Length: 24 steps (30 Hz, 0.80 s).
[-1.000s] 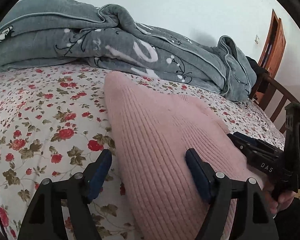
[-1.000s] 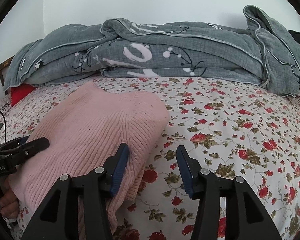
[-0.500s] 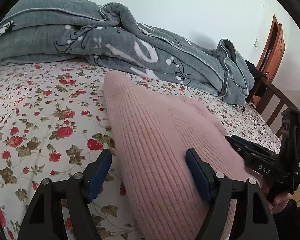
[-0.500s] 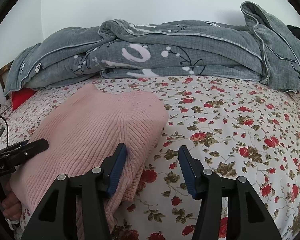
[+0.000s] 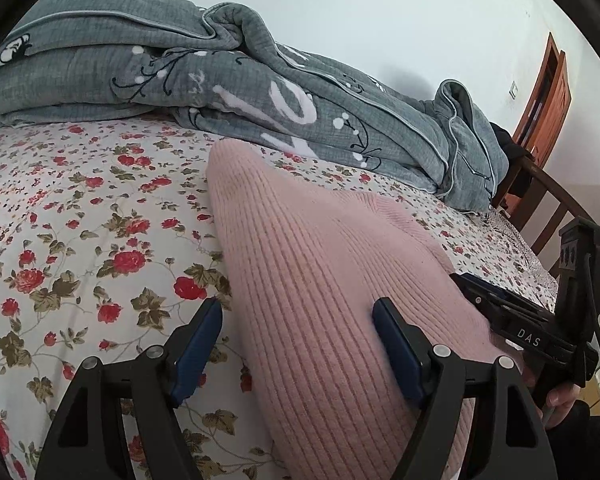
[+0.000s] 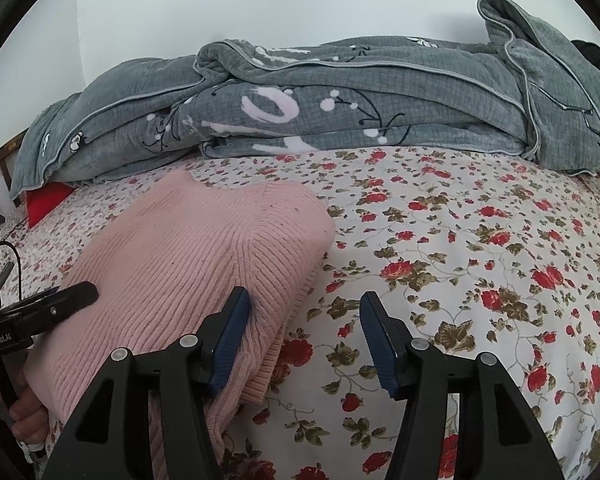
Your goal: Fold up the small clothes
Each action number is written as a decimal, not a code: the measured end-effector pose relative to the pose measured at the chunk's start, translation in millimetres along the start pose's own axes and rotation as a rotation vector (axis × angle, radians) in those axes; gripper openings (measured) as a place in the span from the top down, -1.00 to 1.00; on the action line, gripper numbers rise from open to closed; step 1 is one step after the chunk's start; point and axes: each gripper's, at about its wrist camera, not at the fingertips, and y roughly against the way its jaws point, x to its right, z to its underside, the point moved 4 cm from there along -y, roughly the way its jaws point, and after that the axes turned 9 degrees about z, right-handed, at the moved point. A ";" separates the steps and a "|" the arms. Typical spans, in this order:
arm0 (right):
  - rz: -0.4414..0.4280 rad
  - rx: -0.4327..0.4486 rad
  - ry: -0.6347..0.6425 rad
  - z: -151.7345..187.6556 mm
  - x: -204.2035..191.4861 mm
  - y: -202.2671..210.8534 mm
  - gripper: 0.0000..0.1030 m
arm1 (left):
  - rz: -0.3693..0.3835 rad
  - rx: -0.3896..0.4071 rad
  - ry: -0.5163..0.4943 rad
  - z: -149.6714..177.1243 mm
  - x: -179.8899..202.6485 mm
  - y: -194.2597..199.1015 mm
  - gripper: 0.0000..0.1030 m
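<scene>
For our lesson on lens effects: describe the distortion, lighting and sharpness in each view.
Left wrist view: strong fisheye bowing, black corners, the floral bedsheet bulging; soft even daylight, the pink sweater sharp. Right wrist view: same curvature, grey quilt arched; faint shadows, no glare, no obvious blur.

Folded sweater on the bed, a gripper at each near corner

The sweater [image 6: 204,264] lies on the bedsheet [image 6: 460,248], in front of the heaped quilt [image 6: 340,104] along the bed's far side. The left gripper [image 5: 298,344] straddles the sweater's left edge; the right gripper [image 6: 304,336] straddles its right edge, one finger over the knit, the other over bare sheet. A wooden bed rail [image 5: 548,200] stands right of the quilt
</scene>
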 end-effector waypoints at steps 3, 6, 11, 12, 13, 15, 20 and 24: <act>0.002 0.002 0.001 -0.3 0.1 -0.1 -0.09 | 0.000 0.000 0.001 -0.2 -0.2 0.0 -0.51; 0.003 0.006 0.002 -0.6 0.0 -0.4 -0.09 | 0.000 0.000 0.001 -0.3 -0.4 0.0 -0.51; 0.006 0.010 0.005 -0.2 -0.3 0.1 -0.10 | -0.002 0.001 -0.001 -0.4 -0.7 -0.2 -0.51; 0.005 0.010 0.004 -0.1 -0.2 0.0 -0.10 | -0.005 0.003 -0.001 -0.3 -0.1 -0.1 -0.51; 0.004 0.009 0.002 -0.1 -0.2 0.0 -0.10 | -0.008 0.004 -0.002 -0.3 0.3 -0.1 -0.51; 0.004 0.009 -0.003 -0.3 0.2 0.1 -0.11 | -0.018 0.007 -0.007 -0.7 2.0 -0.4 -0.51; -0.005 0.008 -0.012 0.2 1.5 -0.1 -0.12 | -0.041 0.012 -0.015 -1.5 5.7 -0.6 -0.51; -0.012 0.007 -0.020 0.1 3.2 -0.2 -0.13 | -0.054 0.014 -0.018 -2.3 6.5 -0.5 -0.51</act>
